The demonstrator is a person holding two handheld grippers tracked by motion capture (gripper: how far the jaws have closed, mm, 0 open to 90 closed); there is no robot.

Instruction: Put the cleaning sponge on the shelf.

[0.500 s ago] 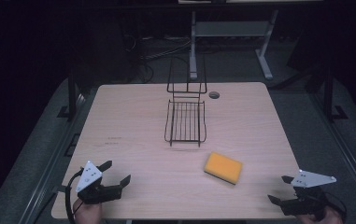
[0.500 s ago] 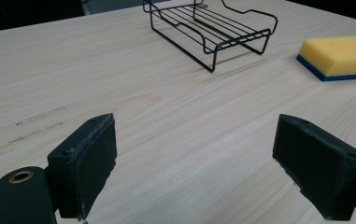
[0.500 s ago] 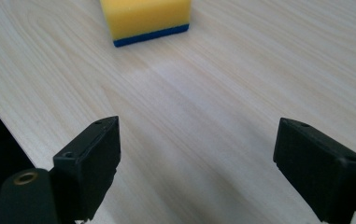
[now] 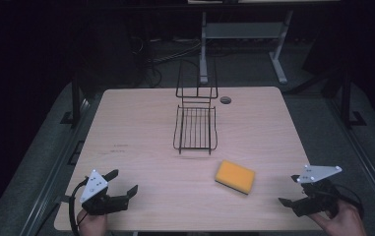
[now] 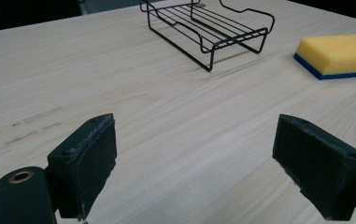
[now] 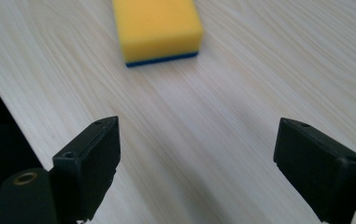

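Pale wood table (image 4: 140, 128): at its near left corner the left gripper (image 4: 124, 183) waits wide open. A wire rack (image 4: 195, 129) sits mid-table. The yellow sponge (image 4: 234, 176) lies flat nearer the right gripper (image 4: 290, 191), also wide; it should straddle the sponge squarely before closing.

Yellow sponge (image 4: 234, 176) (blue base) lies flat, free.

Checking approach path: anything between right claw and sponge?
Nothing. Right gripper view shows bare table between the open right claw and the sponge.
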